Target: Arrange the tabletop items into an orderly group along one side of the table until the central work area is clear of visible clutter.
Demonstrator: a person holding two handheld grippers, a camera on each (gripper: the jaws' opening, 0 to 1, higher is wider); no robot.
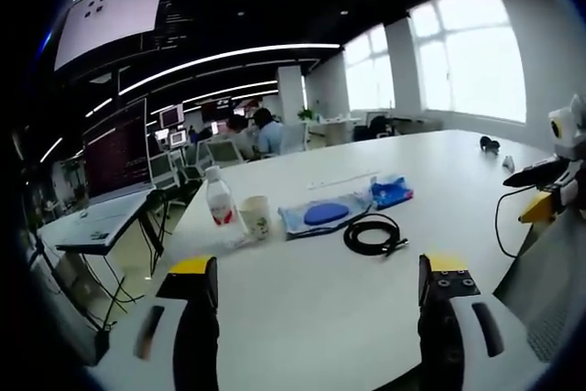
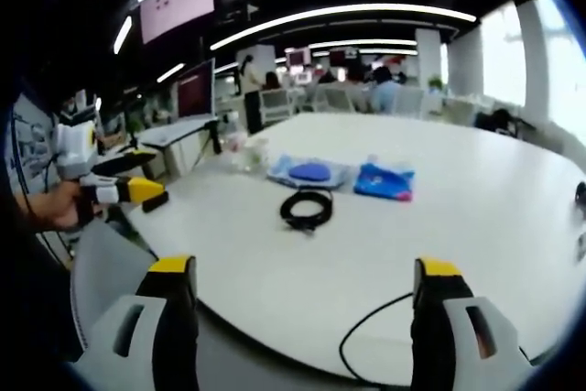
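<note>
Tabletop items sit in a loose cluster on the white table [image 1: 302, 309], nearer its left edge than the middle. Both grippers hang over the near edge with jaws wide open and nothing between them: left gripper [image 1: 320, 295], right gripper [image 2: 307, 295]. Closest in is a coiled black cable [image 1: 372, 233]. Just behind it lies a clear sleeve with a blue oval thing in it [image 1: 324, 214], and a blue packet [image 1: 392, 191] right beside that. Toward the left edge stand a paper cup [image 1: 255, 216] and a plastic bottle [image 1: 219, 199], almost touching. Far back, people sit at desks.
</note>
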